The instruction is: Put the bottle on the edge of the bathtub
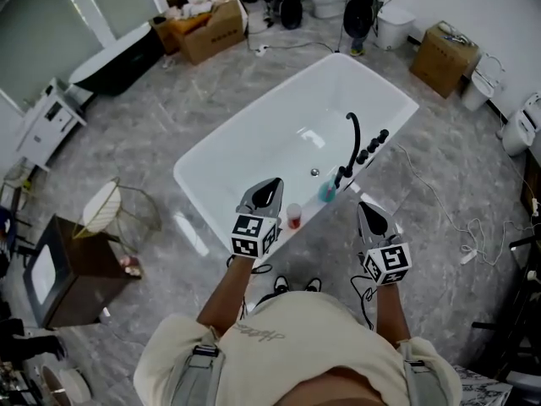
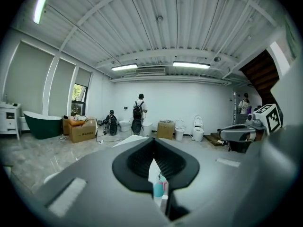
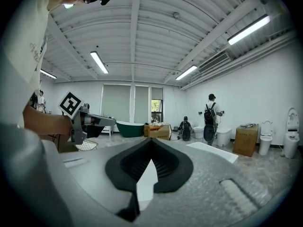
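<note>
Grey marbled floor [image 1: 152, 134] carries a white bathtub [image 1: 211, 155], set diagonally. On the tub's near rim a teal bottle [image 1: 327, 193] stands upright beside the black faucet [image 1: 352, 142]. A small clear container with red contents [image 1: 293, 216] stands further left, apart from it. A cardboard box [image 1: 211, 30] and a second cardboard box [image 1: 439, 57] sit on the floor beyond.

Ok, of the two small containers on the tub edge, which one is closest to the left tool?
The small red container, just beside the left tool. The teal bottle stands farther off, next to the black faucet.
</note>
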### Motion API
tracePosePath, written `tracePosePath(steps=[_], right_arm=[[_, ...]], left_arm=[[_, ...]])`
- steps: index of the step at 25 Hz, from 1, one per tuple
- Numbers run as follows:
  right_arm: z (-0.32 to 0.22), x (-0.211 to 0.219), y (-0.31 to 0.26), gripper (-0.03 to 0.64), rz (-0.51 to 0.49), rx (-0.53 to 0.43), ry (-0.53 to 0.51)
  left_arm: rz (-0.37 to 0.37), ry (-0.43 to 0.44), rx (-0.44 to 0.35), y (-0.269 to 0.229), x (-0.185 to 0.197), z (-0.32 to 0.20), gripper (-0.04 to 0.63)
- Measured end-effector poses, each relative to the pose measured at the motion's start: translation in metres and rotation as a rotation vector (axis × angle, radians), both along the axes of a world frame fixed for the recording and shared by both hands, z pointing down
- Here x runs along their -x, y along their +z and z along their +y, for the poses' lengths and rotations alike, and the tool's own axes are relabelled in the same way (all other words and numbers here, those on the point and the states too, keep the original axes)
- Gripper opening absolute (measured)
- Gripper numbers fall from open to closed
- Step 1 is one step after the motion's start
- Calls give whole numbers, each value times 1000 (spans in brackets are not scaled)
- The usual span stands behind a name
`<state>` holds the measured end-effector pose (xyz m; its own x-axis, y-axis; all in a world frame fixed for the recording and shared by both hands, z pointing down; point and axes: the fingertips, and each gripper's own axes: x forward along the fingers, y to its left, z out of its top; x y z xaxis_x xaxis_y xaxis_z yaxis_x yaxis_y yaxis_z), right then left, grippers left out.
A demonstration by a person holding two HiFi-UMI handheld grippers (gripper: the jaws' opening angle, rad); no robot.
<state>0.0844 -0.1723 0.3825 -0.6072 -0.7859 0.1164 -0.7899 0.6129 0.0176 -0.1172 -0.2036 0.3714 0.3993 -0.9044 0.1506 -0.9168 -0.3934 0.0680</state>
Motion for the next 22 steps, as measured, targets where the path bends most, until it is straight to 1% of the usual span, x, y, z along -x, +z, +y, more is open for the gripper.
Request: tracePosePath(steps=[4,11,15,19,22], right_arm=[[-7,7,-23,0,-12,-55,-19],[-14,17,-52,0,-4,-114,-35],[-14,21,-53,0,-3,-119,-30],[-9,26,-52,0,-31,-99,-34],[-5,30,-51,0,-27,-96,-40]], left_arm=[[-1,-15,-43,-18,9,-1,17],[-4,-35,-84,-41,24,7,17],[-10,-40,-105,-47,29,14,17],[-13,-40,-103,-47,34,22,17],[-11,-45,-101,-47,39,25,17]])
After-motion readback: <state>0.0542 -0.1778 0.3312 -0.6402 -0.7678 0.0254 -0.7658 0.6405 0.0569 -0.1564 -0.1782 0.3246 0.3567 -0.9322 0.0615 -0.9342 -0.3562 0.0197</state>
